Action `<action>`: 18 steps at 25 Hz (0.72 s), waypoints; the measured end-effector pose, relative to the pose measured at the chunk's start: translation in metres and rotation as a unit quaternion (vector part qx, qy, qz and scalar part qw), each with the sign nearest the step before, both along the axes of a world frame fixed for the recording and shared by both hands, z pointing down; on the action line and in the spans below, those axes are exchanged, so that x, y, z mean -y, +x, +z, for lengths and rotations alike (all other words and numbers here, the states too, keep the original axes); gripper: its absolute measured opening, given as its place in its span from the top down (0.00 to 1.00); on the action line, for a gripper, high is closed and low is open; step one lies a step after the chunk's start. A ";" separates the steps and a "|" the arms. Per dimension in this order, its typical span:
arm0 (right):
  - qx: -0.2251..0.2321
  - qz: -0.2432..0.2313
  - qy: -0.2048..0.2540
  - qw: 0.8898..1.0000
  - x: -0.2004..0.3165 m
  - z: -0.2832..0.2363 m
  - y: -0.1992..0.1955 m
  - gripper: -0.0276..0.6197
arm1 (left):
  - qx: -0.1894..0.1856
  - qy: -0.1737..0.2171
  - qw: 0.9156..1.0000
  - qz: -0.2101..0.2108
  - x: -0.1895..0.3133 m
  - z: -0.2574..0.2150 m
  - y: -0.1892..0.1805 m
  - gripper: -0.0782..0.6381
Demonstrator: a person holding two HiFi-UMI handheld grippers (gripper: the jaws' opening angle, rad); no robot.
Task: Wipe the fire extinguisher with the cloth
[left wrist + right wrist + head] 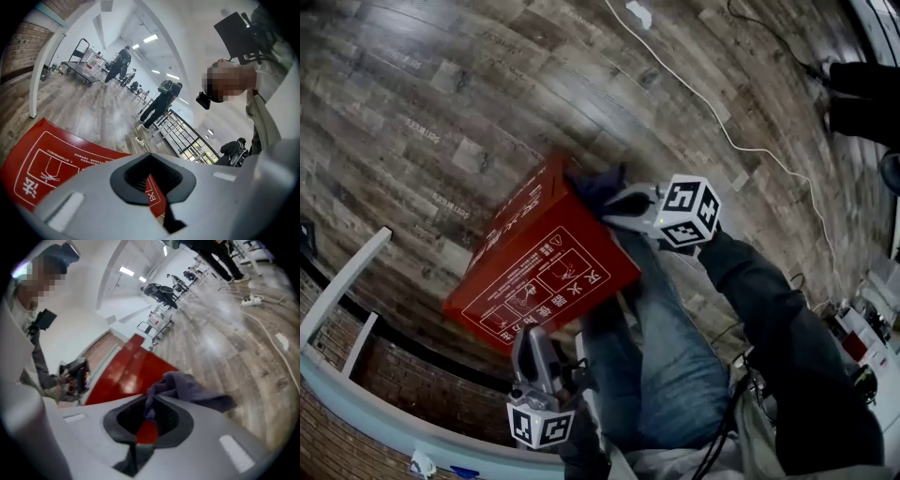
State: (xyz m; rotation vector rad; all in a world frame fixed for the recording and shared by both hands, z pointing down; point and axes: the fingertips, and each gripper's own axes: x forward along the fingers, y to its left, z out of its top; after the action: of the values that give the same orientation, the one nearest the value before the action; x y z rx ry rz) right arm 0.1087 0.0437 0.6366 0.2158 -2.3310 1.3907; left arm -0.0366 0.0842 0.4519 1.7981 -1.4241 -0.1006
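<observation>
The fire extinguisher cabinet (539,267), a red box with white print, stands on the wood floor and leans over. A dark blue-purple cloth (595,187) is bunched at the box's far top corner. My right gripper (611,208) is shut on it there and holds it against the box. In the right gripper view the cloth (187,390) spills forward out of the right gripper (150,416) over the red box (131,366). My left gripper (530,336) is shut and empty at the box's near lower edge. Whether it touches the red box (51,164) is unclear.
A white cable (703,103) runs across the floor beyond the box. A white frame (342,281) and a brick wall (356,375) stand at the lower left. The person's jeans-clad leg (666,366) is right of the box. People (161,103) stand farther off.
</observation>
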 end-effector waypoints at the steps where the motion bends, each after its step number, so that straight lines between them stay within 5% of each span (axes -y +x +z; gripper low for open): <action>1: 0.008 -0.011 -0.006 1.000 -0.016 -0.014 0.003 0.91 | -0.002 0.001 1.000 -0.002 -0.002 -0.003 -0.001 0.89; 6: -0.019 0.069 -0.035 0.997 -0.050 -0.017 0.035 0.91 | -0.009 0.005 1.000 -0.004 -0.016 -0.010 -0.009 0.89; 11: -0.048 0.149 -0.002 0.988 -0.032 -0.027 0.073 0.91 | -0.007 0.008 1.000 -0.006 -0.031 -0.013 -0.023 0.89; 14: -0.019 0.163 0.048 0.985 -0.021 -0.096 0.075 0.91 | -0.005 0.011 1.000 -0.003 -0.044 -0.024 -0.031 0.89; 18: 0.054 0.103 0.166 0.979 -0.017 -0.230 0.020 0.91 | -0.009 0.019 1.000 -0.002 -0.058 -0.040 -0.037 0.89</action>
State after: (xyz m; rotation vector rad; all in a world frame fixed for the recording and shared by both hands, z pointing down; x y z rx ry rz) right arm 0.1289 0.0603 0.4069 0.5029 -2.6871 1.1150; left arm -0.0737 0.1418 0.4117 1.8200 -1.4230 -0.1454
